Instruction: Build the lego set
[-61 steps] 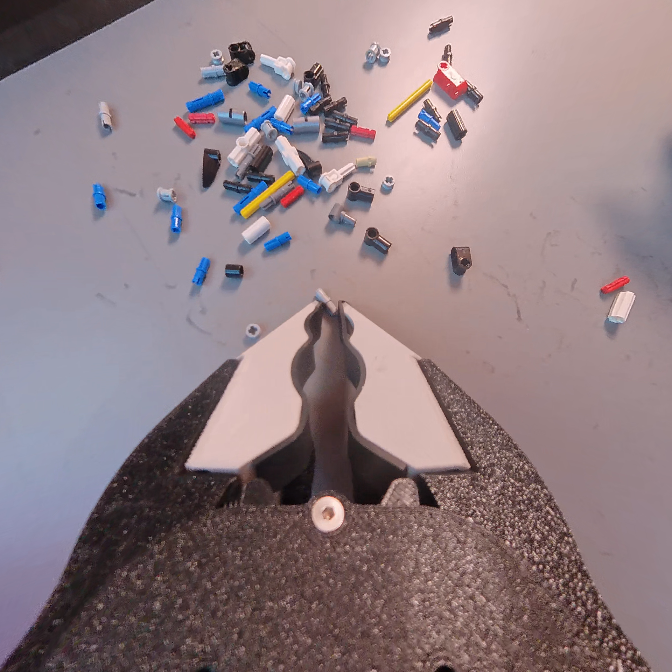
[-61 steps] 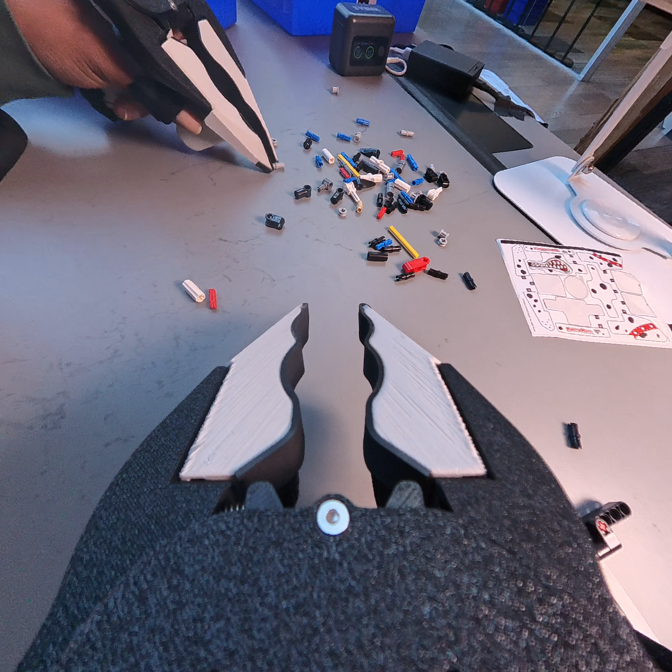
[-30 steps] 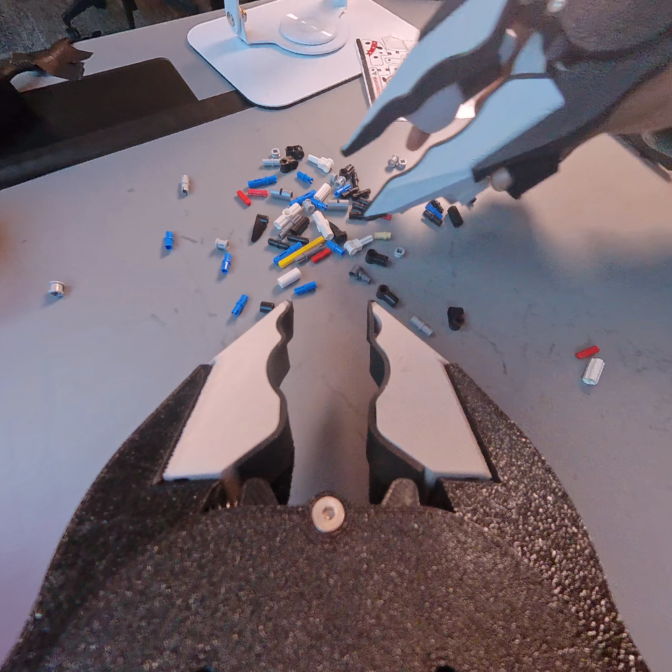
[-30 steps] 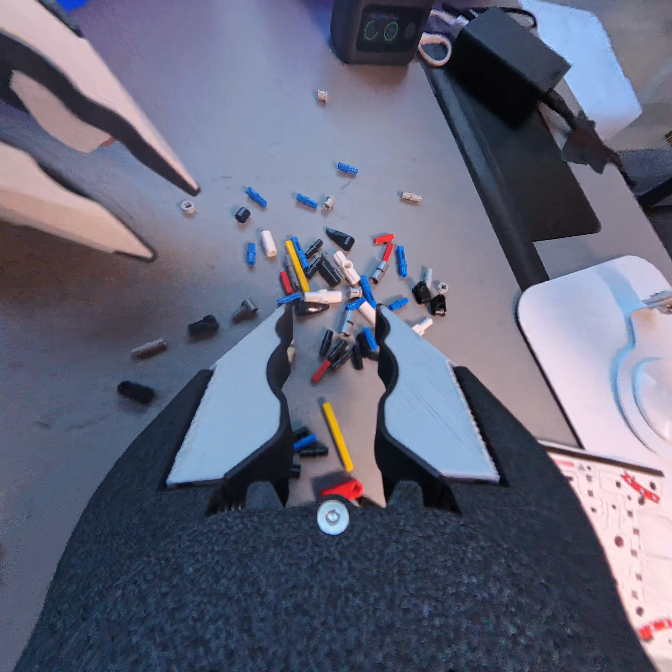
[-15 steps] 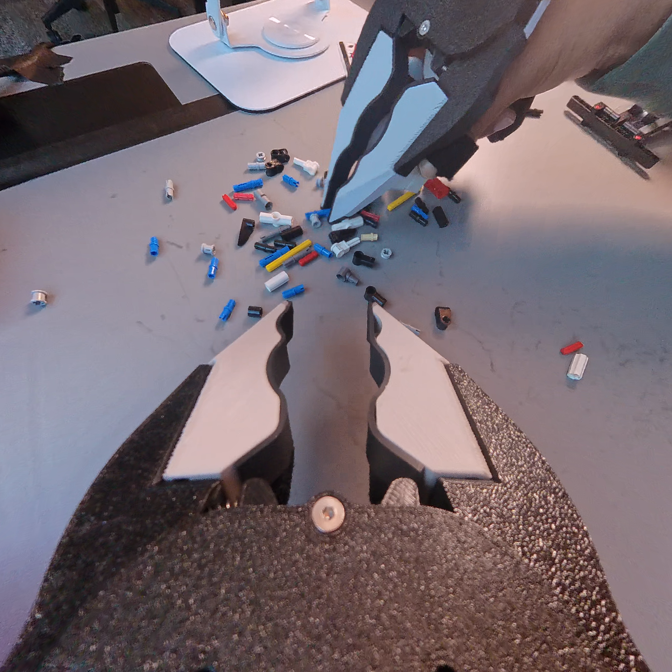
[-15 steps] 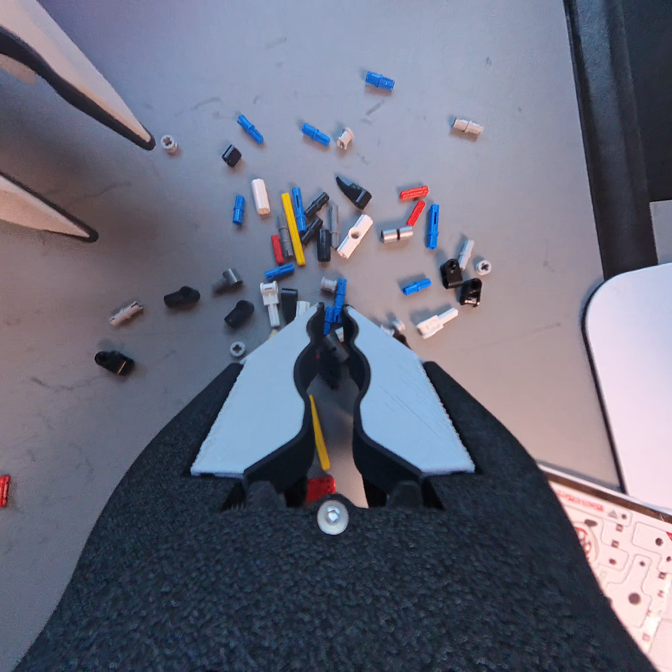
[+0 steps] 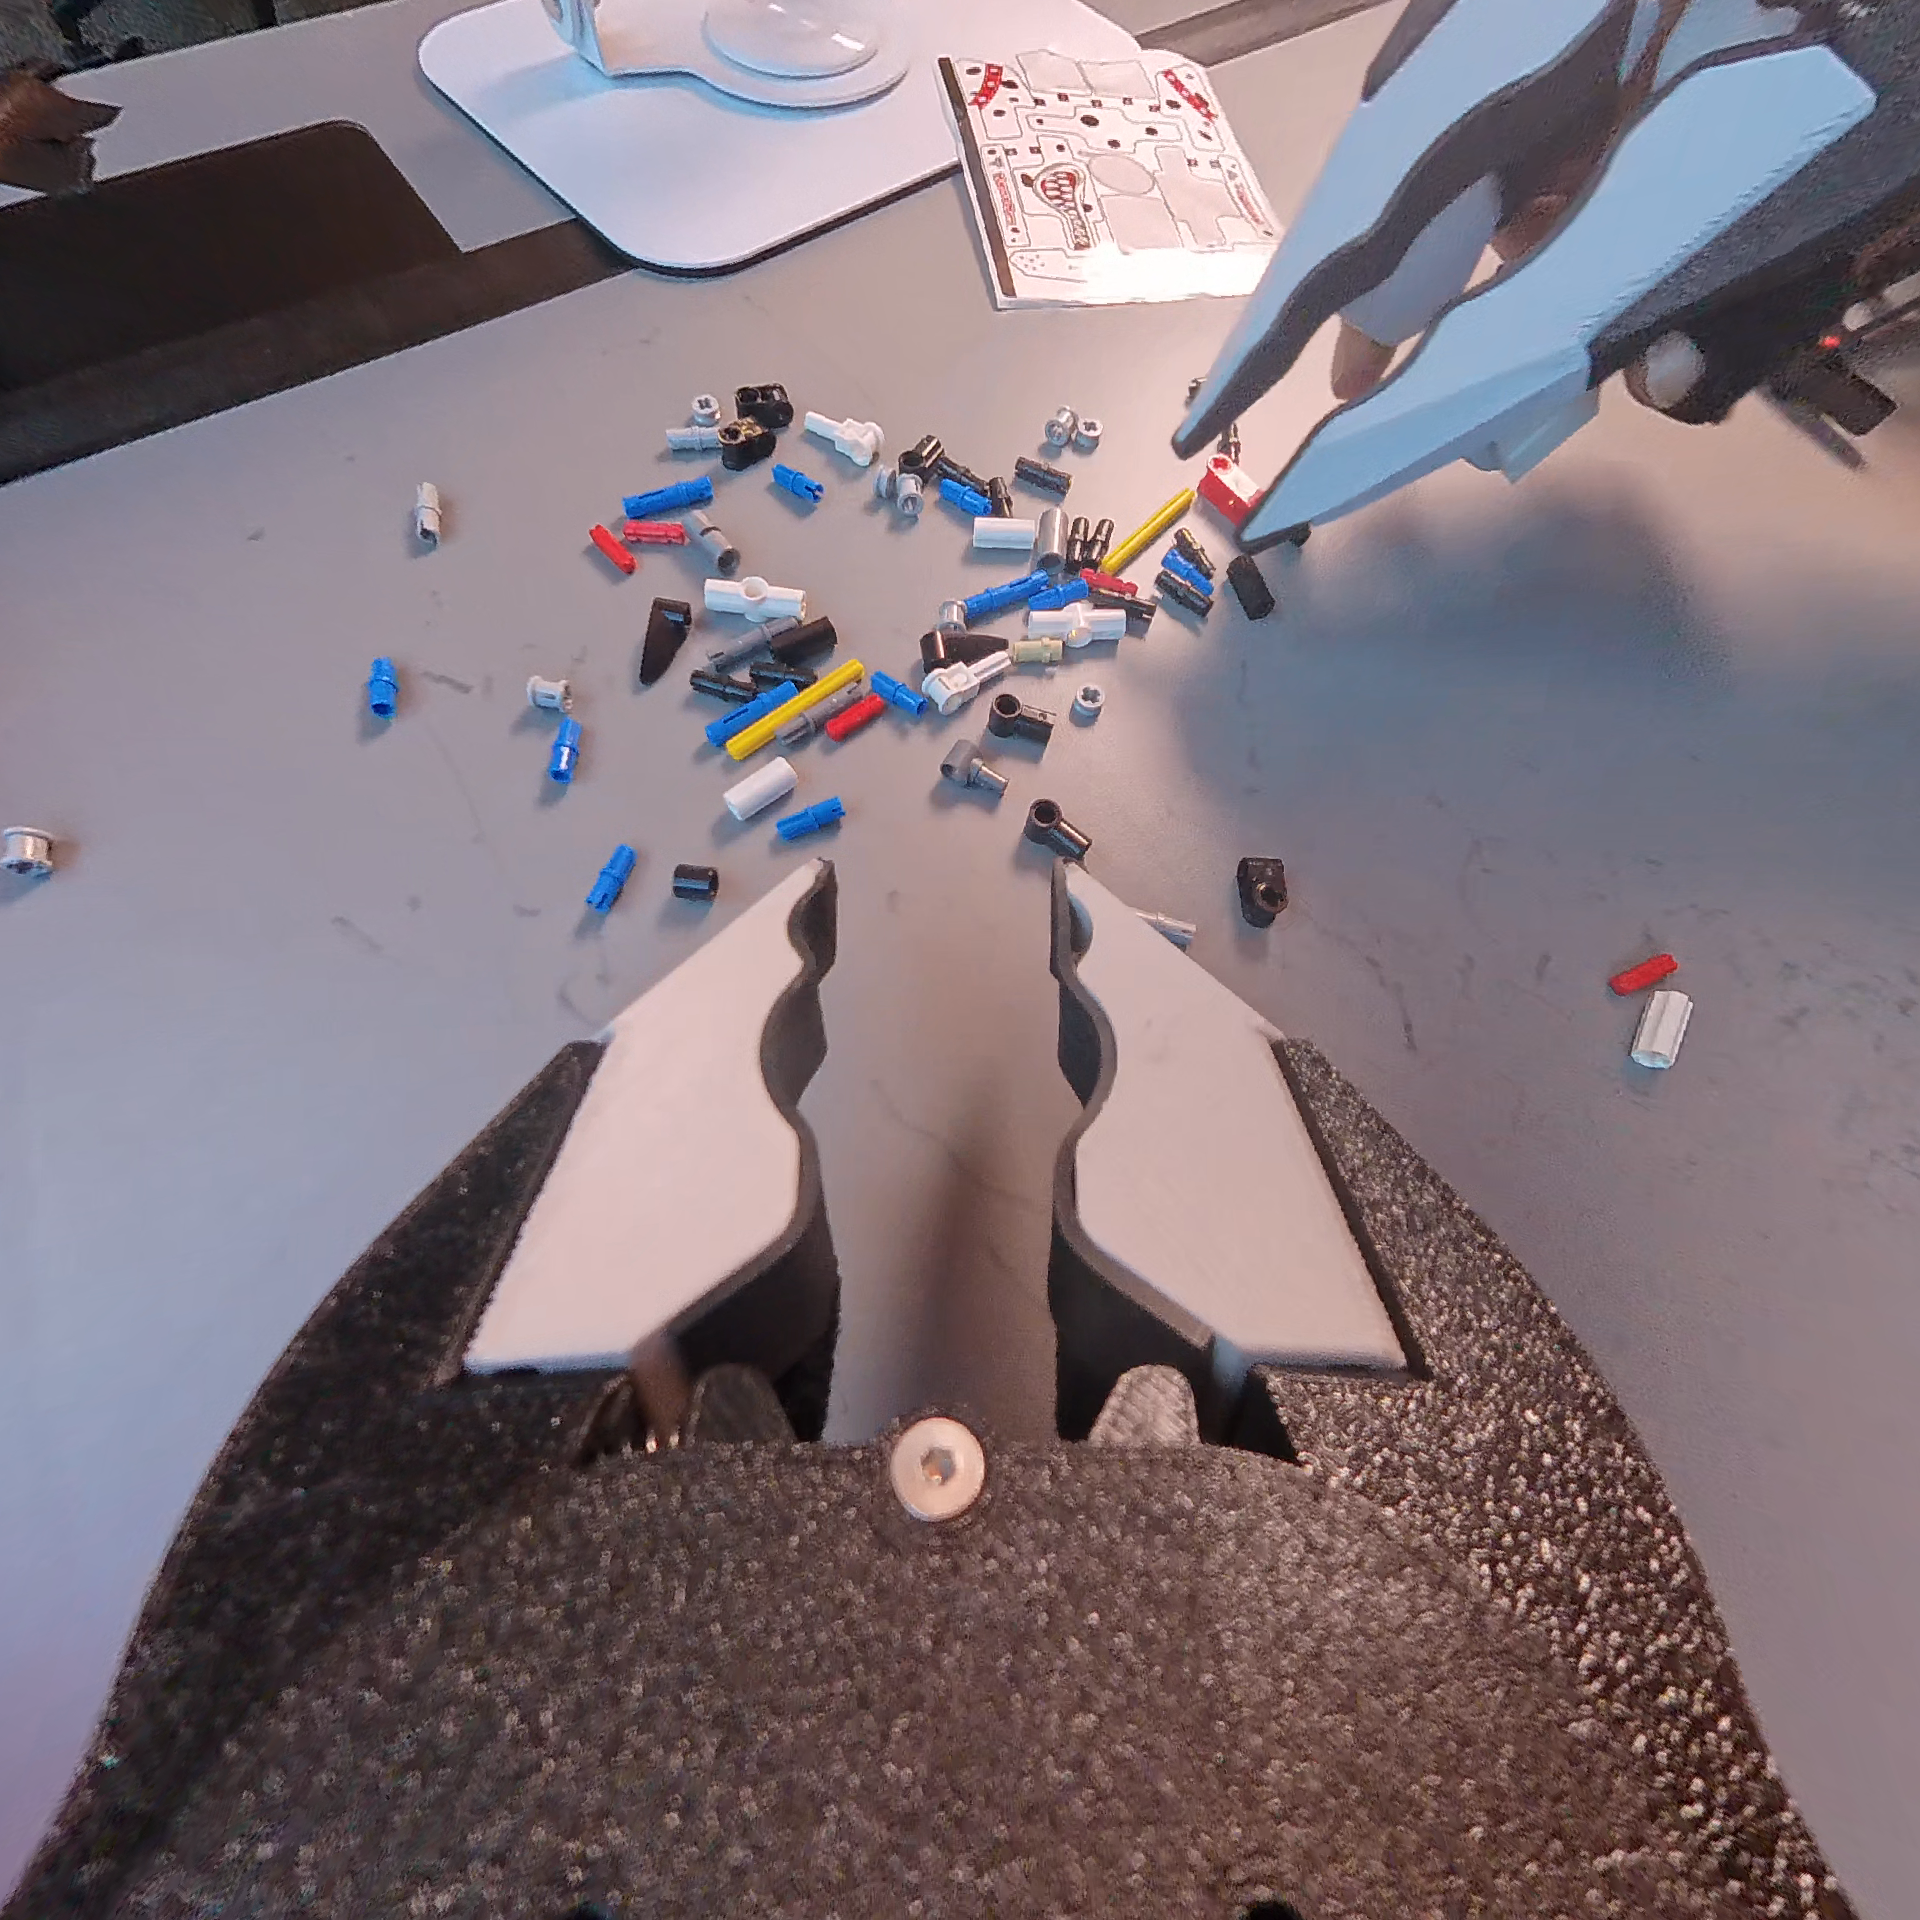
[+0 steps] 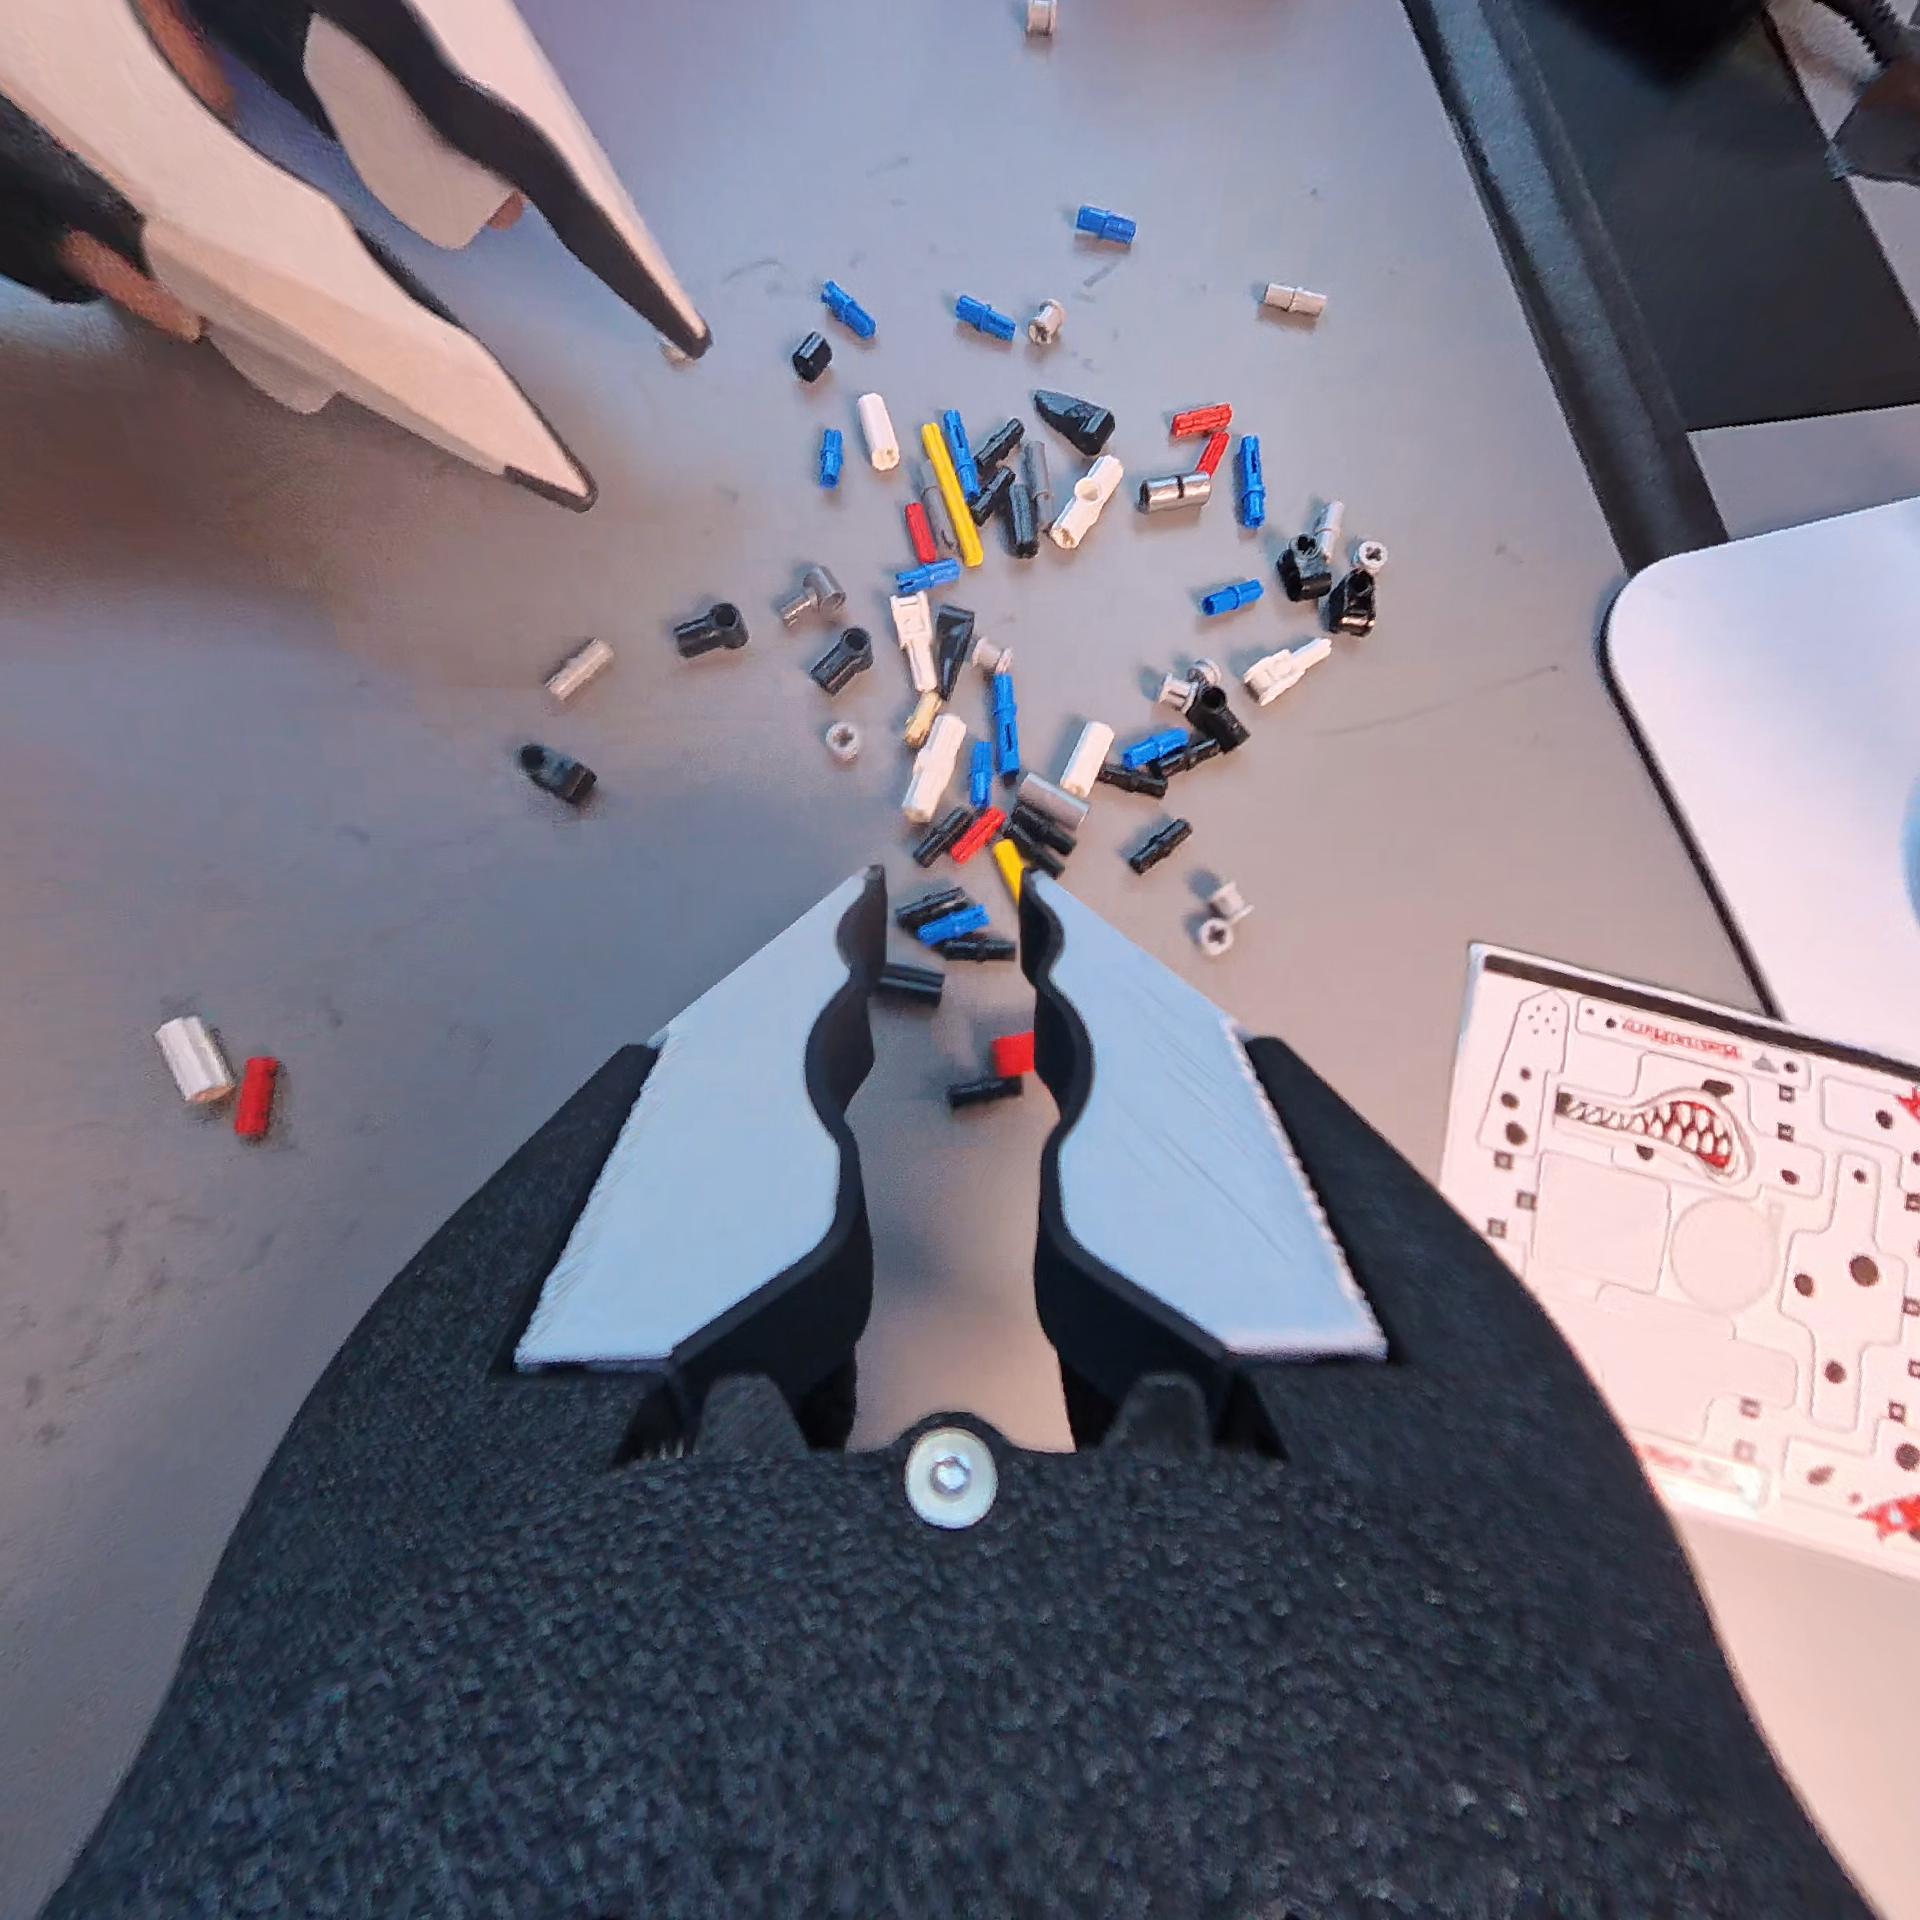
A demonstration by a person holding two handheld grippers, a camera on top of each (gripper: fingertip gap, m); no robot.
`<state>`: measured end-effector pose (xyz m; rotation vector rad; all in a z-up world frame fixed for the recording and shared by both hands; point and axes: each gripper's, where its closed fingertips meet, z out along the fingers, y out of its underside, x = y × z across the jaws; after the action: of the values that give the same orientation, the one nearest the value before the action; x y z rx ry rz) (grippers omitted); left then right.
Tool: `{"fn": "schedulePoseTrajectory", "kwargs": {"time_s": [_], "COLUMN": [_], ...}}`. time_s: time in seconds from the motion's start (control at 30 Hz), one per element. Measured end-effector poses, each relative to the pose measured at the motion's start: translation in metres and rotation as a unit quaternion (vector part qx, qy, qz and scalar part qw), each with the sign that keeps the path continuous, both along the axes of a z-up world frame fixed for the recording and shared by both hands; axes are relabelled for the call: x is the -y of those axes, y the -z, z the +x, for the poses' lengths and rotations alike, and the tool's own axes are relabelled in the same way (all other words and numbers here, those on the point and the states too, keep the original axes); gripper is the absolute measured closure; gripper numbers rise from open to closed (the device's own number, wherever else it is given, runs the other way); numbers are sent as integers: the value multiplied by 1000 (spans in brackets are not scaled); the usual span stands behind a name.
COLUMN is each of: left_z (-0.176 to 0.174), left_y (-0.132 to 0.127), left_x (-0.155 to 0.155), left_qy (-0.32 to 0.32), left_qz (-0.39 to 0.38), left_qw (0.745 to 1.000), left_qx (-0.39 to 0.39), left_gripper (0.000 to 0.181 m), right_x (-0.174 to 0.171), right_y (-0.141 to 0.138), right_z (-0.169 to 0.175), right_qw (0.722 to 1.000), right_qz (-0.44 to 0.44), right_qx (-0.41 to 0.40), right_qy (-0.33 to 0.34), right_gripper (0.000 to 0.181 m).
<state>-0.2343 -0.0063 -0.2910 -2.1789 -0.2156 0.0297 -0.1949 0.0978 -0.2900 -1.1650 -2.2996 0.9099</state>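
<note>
My right tool (image 8: 951, 883) hangs released over the near edge of the lego pieces (image 8: 997, 644) scattered on the counter (image 8: 312, 883); the yellow axle (image 8: 1006, 864) lies at 12 o'clock, just past its tips, long axis toward me. My left tool (image 7: 940, 878) is released, empty, farther off.

Grey surface (image 7: 312, 1039), scuffed and marked in places. White rounded base plate (image 7: 644, 177) is seen at the far edge, carrying a clear dome-like foot; the same plate (image 8: 1787, 748) is cut off at the right edge of the right wrist view. Dark mat (image 7: 208, 260) is laid just beside it, touching or slightly under the plate edge. Black strip (image 8: 1558, 260) runs along the mat's border.
</note>
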Motion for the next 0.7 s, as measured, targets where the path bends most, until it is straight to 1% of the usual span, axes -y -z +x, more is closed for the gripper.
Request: {"fn": "schedulePoseTrajectory", "kwargs": {"time_s": [0.1, 0.2, 0.4, 0.5, 0.53, 0.57, 0.7], "left_z": [3, 5, 8, 9, 9, 9, 9], "left_y": [2, 3, 7, 6, 6, 6, 6], "left_x": [-1, -3, -4, -4, -4, -4, -4], "left_qy": [8, 15, 23, 26, 27, 28, 28], "left_qz": [-4, -6, -12, -11, -11, -11, -11], "left_qw": [1000, 1000, 1000, 1000, 999, 999, 999], "left_qx": [-2, -6, -11, -13, -13, -13, -12], "left_gripper": [140, 140, 140, 140, 140, 140, 141], "right_x": [3, 5, 2, -2, -1, -1, -1], "right_y": [5, 12, 24, 25, 25, 24, 25], "right_z": [16, 23, 16, 11, 10, 8, 6], "right_qw": [1000, 1000, 999, 999, 999, 999, 999], "right_qz": [6, 20, 21, 19, 16, 12, 17], "right_qx": [3, 8, 24, 26, 29, 29, 29], "right_qy": [-3, -1, 17, 23, 22, 22, 19], "right_gripper": [156, 155, 153, 153, 155, 161, 171]}}
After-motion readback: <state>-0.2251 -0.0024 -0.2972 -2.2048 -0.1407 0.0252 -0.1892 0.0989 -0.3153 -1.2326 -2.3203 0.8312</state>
